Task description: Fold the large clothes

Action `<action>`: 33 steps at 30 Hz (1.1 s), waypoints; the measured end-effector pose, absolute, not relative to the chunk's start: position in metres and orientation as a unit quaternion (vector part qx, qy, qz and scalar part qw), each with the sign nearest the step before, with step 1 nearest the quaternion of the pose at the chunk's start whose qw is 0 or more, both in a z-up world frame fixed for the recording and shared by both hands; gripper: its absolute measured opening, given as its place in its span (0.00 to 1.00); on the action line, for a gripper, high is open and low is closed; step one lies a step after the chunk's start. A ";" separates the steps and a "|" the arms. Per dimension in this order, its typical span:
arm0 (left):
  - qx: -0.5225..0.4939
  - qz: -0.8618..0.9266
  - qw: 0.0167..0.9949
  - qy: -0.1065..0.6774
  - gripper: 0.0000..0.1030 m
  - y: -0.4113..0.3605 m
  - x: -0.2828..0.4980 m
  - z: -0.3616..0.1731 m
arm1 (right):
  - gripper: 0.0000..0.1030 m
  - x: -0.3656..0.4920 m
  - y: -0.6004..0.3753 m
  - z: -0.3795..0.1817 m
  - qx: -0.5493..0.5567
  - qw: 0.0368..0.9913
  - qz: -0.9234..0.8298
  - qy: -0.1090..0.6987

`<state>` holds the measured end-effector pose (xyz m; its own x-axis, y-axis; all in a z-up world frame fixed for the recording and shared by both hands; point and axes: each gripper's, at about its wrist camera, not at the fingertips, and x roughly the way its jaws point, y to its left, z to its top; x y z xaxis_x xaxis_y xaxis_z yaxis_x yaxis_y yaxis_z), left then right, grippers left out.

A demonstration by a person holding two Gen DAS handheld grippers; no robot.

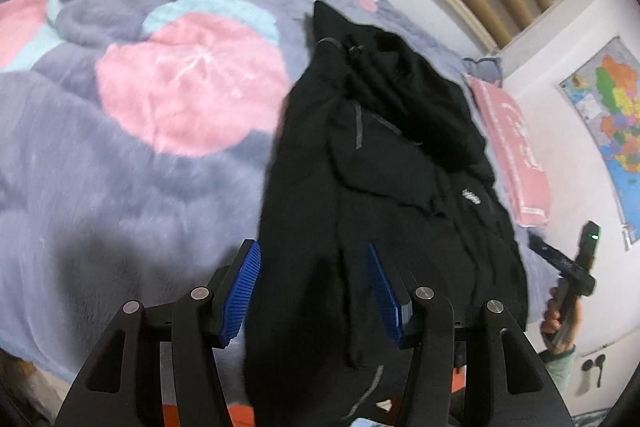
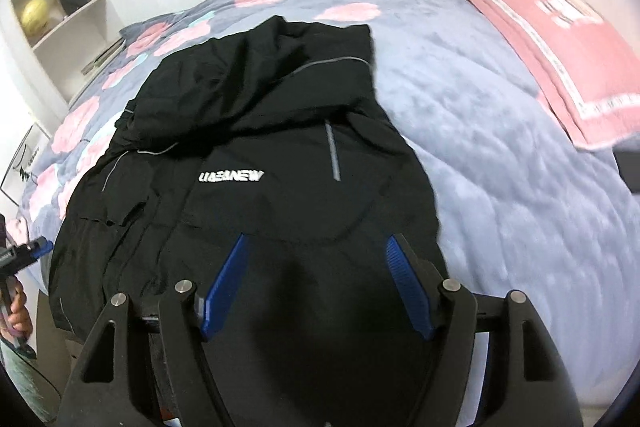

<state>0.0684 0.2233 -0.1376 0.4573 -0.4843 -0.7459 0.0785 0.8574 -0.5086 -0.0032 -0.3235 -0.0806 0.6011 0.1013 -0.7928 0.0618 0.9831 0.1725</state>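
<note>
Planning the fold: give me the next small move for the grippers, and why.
Probably lower both and pinch the near hem. The left gripper and right gripper are open, holding nothing, and the black jacket lies rumpled on the blanket.

The room was evenly and softly lit, with no glare. My left gripper [image 1: 314, 291] threw a dim, soft-edged shadow onto the bedspread [image 1: 120, 155] just left of its fingers. The black jacket [image 2: 256, 195] swallowed light, its folds barely readable, and my right gripper [image 2: 316, 287] darkened the cloth between its fingers. Both fisheye pictures bent hard at the rims, with black corners. Motion blur smeared the bedspread right of the jacket.
</note>
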 end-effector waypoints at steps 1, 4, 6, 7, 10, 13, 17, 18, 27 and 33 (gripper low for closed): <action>-0.199 -0.163 0.829 0.497 0.55 0.221 0.069 -0.141 | 0.72 -0.007 -0.326 -0.081 0.095 0.890 0.008 0.446; -0.180 -0.147 0.827 0.511 0.55 0.218 0.075 -0.153 | 0.72 -0.019 -0.335 -0.083 0.102 0.889 0.000 0.447; -0.179 -0.150 0.824 0.517 0.55 0.216 0.077 -0.160 | 0.72 -0.024 -0.340 -0.083 0.099 0.888 -0.008 0.448; -0.183 -0.156 0.822 0.517 0.55 0.215 0.078 -0.162 | 0.72 -0.027 -0.344 -0.084 0.097 0.888 -0.014 0.450; -0.193 -0.166 0.820 0.513 0.55 0.214 0.080 -0.162 | 0.72 -0.031 -0.354 -0.087 0.102 0.883 -0.026 0.457; -0.200 -0.173 0.820 0.508 0.55 0.217 0.076 -0.157 | 0.72 -0.038 -0.364 -0.094 0.109 0.875 -0.031 0.470; -0.200 -0.175 0.819 0.509 0.56 0.218 0.074 -0.158 | 0.72 -0.045 -0.370 -0.108 0.111 0.865 -0.029 0.488; -0.198 -0.172 0.817 0.514 0.56 0.217 0.077 -0.160 | 0.72 -0.044 -0.371 -0.112 0.112 0.862 -0.031 0.493; -0.190 -0.242 0.818 0.485 0.56 0.189 0.073 -0.128 | 0.57 -0.038 -0.348 -0.110 0.135 0.856 0.037 0.498; -0.245 -0.309 0.794 0.462 0.57 0.177 0.082 -0.122 | 0.57 -0.033 -0.331 -0.088 0.152 0.866 0.085 0.468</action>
<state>0.0823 0.1769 -0.1216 0.3819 -0.7169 -0.5833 0.2636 0.6894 -0.6747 -0.0333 -0.3309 -0.0883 0.5478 0.2897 -0.7849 -0.0052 0.9393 0.3431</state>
